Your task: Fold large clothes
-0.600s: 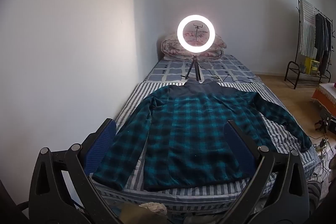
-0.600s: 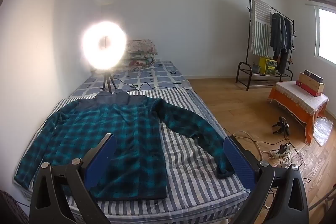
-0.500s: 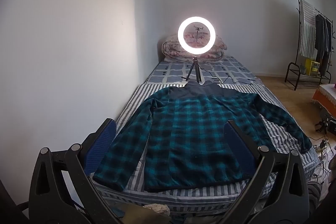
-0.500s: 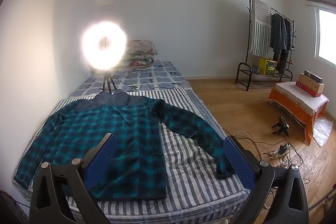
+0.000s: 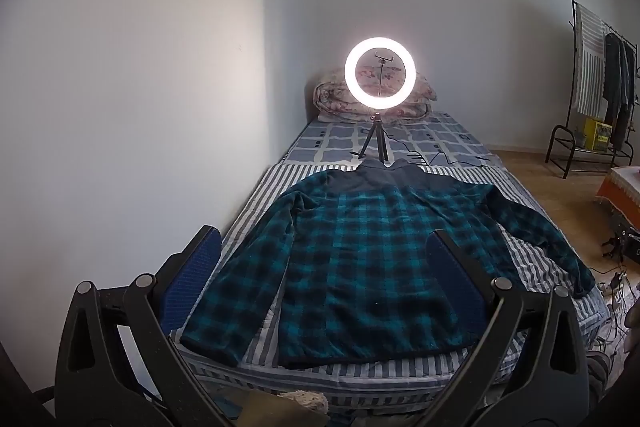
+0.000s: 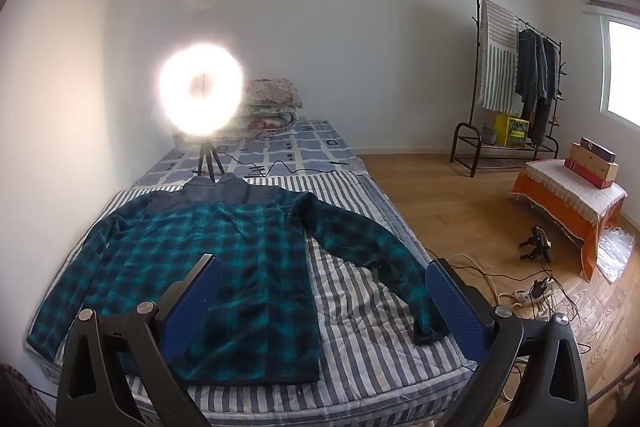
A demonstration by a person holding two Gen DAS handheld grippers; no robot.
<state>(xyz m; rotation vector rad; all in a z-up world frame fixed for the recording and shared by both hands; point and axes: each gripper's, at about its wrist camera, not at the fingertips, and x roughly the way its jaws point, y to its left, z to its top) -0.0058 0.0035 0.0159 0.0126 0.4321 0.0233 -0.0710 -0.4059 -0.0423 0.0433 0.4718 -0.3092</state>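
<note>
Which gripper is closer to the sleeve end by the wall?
Left. The left gripper hangs near that cuff; the right gripper hangs toward the bed's floor side.

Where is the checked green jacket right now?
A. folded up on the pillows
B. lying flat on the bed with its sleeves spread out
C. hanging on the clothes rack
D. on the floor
B: the jacket lies flat on the striped bed, both sleeves spread out.

I see the bed [image 5: 532, 259] carrying a flat plaid jacket [image 5: 360, 267], sleeves spread; beyond its collar a ring light [image 5: 380, 75] stands, folded quilts [image 6: 272, 107] behind.
</note>
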